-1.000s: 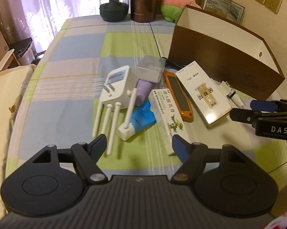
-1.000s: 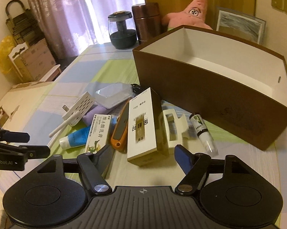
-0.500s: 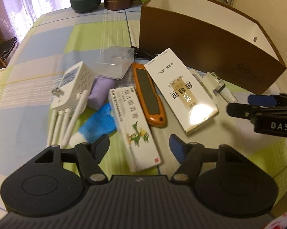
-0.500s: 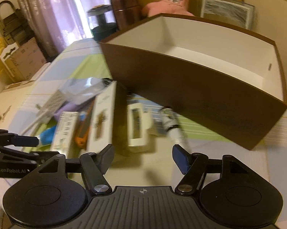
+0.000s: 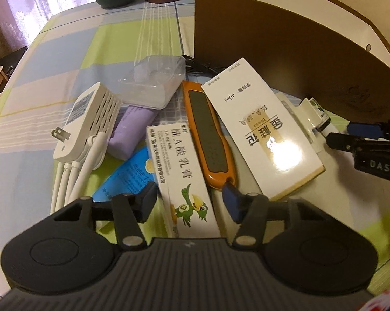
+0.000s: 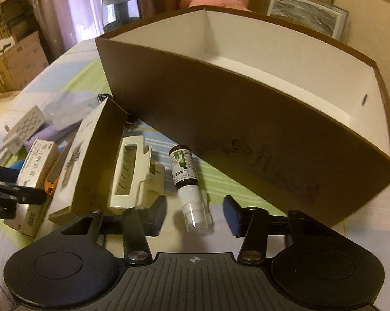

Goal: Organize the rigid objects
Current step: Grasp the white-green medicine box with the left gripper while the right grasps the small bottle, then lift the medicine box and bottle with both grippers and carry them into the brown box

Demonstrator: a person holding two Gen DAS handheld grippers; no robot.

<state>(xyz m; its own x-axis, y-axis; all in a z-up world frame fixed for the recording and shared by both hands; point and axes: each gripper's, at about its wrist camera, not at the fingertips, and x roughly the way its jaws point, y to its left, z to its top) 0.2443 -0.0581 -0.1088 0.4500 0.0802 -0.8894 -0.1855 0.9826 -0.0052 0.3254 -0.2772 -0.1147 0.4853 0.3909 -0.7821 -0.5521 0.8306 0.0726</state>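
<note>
Two grippers, both closing, neither pressing on anything. The left gripper (image 5: 189, 202) straddles one ointment carton (image 5: 183, 178). The right gripper (image 6: 195, 212) straddles one spray bottle (image 6: 188, 181) lying beside one open brown box (image 6: 246, 129). One orange knife (image 5: 210, 140) and one larger carton (image 5: 259, 134) lie alongside.

A tabletop (image 5: 65, 59) in a green, blue and white checked cloth carries a brown box (image 6: 221, 119), a small dropper bottle (image 6: 188, 181), a cream clip (image 6: 132, 171), an orange cutter (image 5: 208, 134), cartons, a white plug adapter (image 5: 91, 121) and a clear case (image 5: 153, 83).
</note>
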